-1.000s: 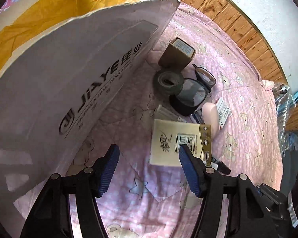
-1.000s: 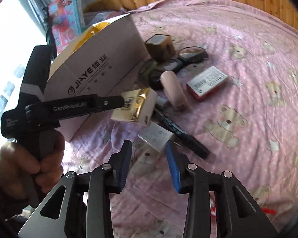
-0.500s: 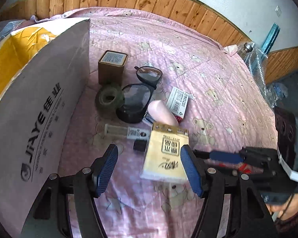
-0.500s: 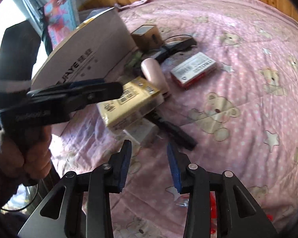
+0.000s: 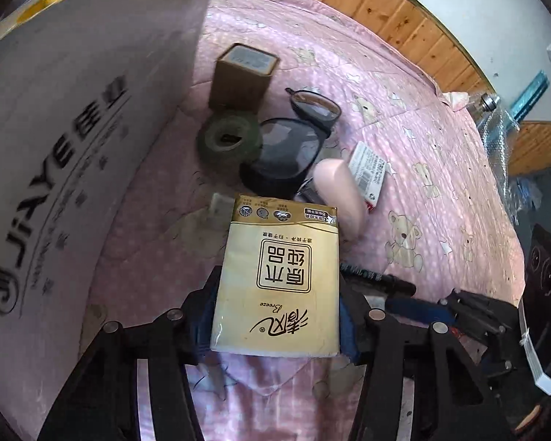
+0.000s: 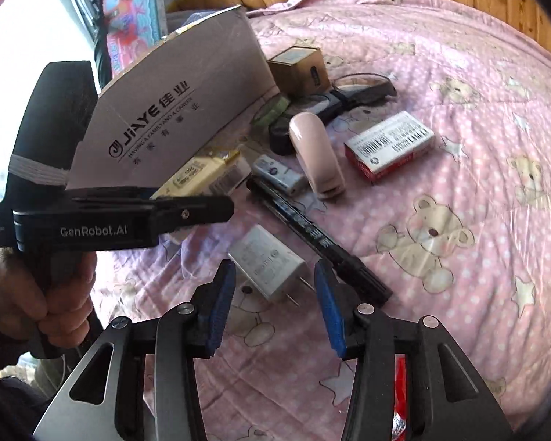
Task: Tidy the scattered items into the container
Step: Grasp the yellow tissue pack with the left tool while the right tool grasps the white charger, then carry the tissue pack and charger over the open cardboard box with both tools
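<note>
A yellow tissue pack point(image 5: 281, 275) sits between the fingers of my left gripper point(image 5: 277, 318), which is shut on its two long sides and holds it a little above the bedding. The open cardboard box point(image 5: 73, 128) stands close on the left. In the right wrist view the same tissue pack point(image 6: 198, 180) shows under the left gripper point(image 6: 128, 217), beside the cardboard box point(image 6: 180, 110). My right gripper point(image 6: 274, 303) is open, low over the bed, with a white plug adapter point(image 6: 266, 261) just ahead between its fingertips. A black marker point(image 6: 319, 239) lies to its right.
On the pink bedspread point(image 6: 477, 202) lie a pink stapler point(image 6: 316, 154), a red-and-white box point(image 6: 389, 145), a small white-and-blue item point(image 6: 279, 176), glasses point(image 6: 360, 88), a tape roll point(image 5: 229, 139) and a brown box point(image 5: 244, 77). A hand point(image 6: 55, 294) grips the left tool.
My left gripper has slid forward around the tissue pack, which now sits deep between its fingers, and swung back toward the box. My right gripper has come closer to the white adapter.
</note>
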Tool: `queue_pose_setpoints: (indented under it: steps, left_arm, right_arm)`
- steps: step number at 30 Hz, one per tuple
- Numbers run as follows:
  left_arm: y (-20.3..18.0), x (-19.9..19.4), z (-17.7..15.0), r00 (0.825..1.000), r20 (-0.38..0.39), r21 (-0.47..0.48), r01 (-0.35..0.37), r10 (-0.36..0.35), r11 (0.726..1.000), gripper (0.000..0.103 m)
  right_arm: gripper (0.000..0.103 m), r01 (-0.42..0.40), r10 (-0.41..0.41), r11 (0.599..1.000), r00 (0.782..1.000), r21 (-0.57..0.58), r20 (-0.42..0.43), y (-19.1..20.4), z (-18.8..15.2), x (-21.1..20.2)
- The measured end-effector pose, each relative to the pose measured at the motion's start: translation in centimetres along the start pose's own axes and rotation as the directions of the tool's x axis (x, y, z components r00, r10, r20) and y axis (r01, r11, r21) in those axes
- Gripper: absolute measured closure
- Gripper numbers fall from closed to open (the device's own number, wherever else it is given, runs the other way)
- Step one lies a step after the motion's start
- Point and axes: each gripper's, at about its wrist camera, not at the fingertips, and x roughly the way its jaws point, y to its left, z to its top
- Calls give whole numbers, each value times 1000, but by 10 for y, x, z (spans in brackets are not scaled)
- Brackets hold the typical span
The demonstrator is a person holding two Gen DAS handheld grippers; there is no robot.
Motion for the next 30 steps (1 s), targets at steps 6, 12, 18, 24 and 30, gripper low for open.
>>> queue_pose_setpoints:
  steps: [6,12,18,24,30]
  left_arm:
    - [22,-10,-20,999,13,-52,-30,31,998,47]
    - [21,-18,-30,996,44,-20,-80,80,997,44]
    - [18,-16,-39,992,58,22,-114,112,993,41]
    - [20,-23,-47,990,66,14,-122,121,992,47]
    - [9,-12,-52,979,112,83,-180,171,980,37]
  right_arm:
    - [58,7,-10,999,998,-49,-65,22,20,15]
    - [59,19,-20,1000,993,-11,-114,38,25,-3]
    - [52,112,-129,966,990,-233,-61,73,53,10]
    - [70,109,-111,994,984,-24,-137,71,65,12]
    - [70,107,-110,994,989,-34,-103,89,76,20]
